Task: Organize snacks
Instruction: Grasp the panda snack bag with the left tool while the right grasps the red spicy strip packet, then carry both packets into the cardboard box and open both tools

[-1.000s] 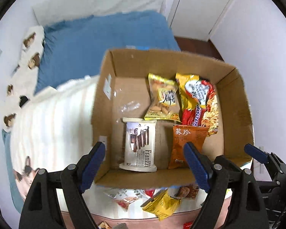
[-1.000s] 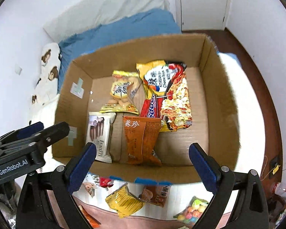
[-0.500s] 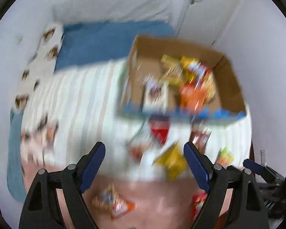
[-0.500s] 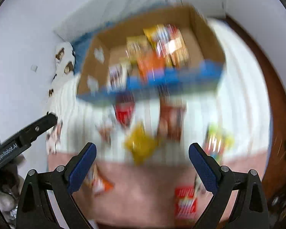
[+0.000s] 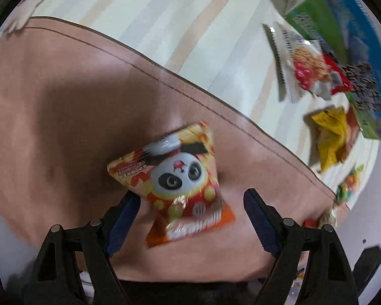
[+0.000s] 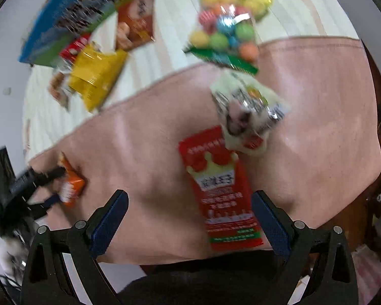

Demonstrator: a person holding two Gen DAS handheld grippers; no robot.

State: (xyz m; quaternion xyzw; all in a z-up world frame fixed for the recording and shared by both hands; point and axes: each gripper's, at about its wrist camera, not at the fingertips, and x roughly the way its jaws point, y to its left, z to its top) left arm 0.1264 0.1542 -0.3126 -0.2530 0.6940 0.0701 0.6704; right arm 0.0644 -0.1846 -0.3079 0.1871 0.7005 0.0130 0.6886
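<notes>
My left gripper (image 5: 190, 203) is open, its jaws on either side of the near end of a panda snack bag (image 5: 177, 178) lying on the pink blanket (image 5: 63, 101). My right gripper (image 6: 189, 203) is open, with a red snack packet (image 6: 221, 190) lying between its jaws on the blanket. A white packet (image 6: 249, 111) overlaps the red packet's far end. The left gripper (image 6: 45, 190) and the panda bag (image 6: 71, 183) also show at the left of the right wrist view.
The box's blue and green outer wall (image 5: 343, 38) (image 6: 76, 12) stands at the far side. Loose snacks lie on the striped sheet: a yellow bag (image 6: 96, 76), a brown packet (image 6: 137, 20), a candy-ball bag (image 6: 226, 30), a white and red packet (image 5: 304, 68).
Both grippers have swung down and back from over the open box to the loose snacks on the pink blanket. Both stay open.
</notes>
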